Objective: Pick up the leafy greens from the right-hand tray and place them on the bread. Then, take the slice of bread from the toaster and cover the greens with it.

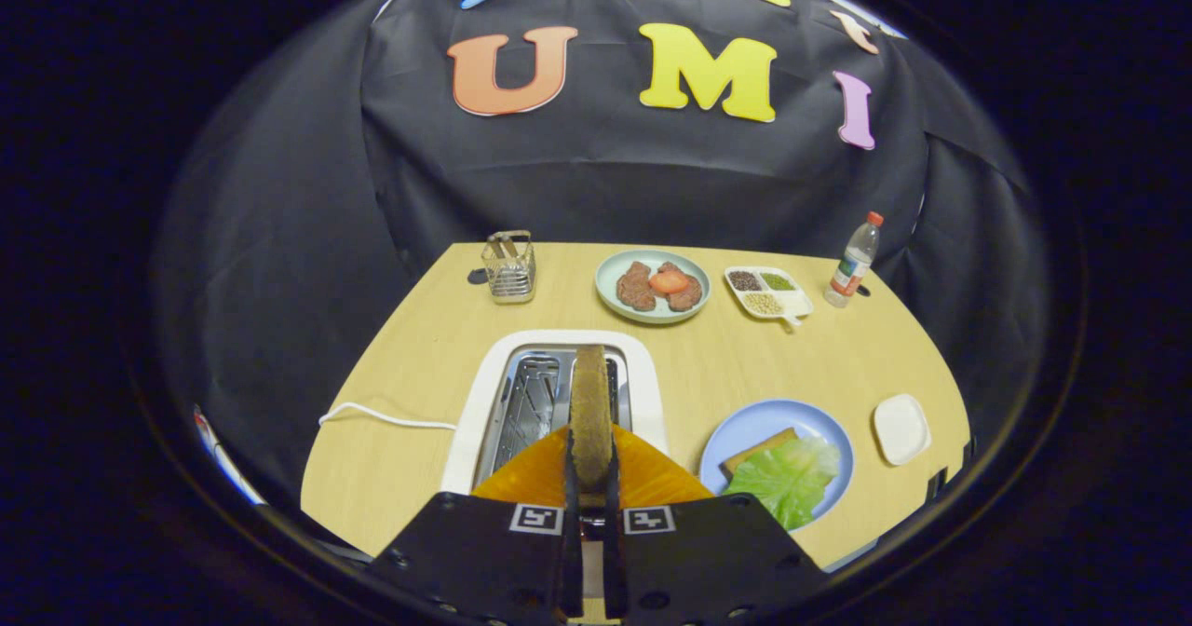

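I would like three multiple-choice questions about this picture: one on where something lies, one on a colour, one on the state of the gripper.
1. Where do the leafy greens lie?
A. on the bread on the blue plate
B. in the toaster
C. beside the bottle

2. What colour is the small empty dish beside the blue plate?
A. red
B. white
C. green

3. What is the gripper doing?
A. open above the plate
B. shut on nothing
C. shut on the bread slice

Answers: 1 A, the green leaf covers the toast on the blue plate. 2 B, the dish is plainly white. 3 C, both fingers press the upright slice over the toaster's slots.
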The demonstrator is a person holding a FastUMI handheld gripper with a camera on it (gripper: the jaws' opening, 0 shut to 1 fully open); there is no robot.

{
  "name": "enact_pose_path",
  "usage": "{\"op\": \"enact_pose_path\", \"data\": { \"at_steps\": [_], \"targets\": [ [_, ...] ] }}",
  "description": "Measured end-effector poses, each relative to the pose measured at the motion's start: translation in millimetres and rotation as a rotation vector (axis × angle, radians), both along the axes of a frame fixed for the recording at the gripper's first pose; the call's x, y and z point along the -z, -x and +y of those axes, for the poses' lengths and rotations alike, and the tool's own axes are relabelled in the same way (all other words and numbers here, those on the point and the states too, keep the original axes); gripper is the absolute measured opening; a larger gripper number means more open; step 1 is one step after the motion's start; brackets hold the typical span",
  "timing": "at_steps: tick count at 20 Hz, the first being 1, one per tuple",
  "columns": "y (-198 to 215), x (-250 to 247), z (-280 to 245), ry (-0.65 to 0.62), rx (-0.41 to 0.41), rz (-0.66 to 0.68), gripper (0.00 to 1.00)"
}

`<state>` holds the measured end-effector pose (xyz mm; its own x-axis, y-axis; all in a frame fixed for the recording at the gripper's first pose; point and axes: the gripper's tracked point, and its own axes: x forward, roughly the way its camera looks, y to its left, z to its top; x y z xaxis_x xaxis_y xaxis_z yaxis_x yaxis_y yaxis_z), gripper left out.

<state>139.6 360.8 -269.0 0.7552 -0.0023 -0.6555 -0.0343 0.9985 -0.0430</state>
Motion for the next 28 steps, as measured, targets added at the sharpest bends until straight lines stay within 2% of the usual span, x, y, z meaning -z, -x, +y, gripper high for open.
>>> {"op": "enact_pose_path", "data": {
  "at_steps": [3, 4, 8, 12, 18, 23, 28],
  "targets": [
    [-2, -12, -6, -0.005, -0.003, -0.018, 0.08],
    [-1, -13, -8, -0.005, -0.006, -0.023, 0.01],
    [1, -40, -14, -0.059, -0.011, -0.048, 0.01],
    [6, -88, -22, -0.126, -0.035, -0.103, 0.01],
    [11, -146, -77, -0.156, -0.034, -0.208, 0.01],
    [13, -132, -128, -0.135, -0.061, -0.217, 0.01],
    [12, -71, -157, -0.14, -0.073, -0.132, 0.01]
  ]
}}
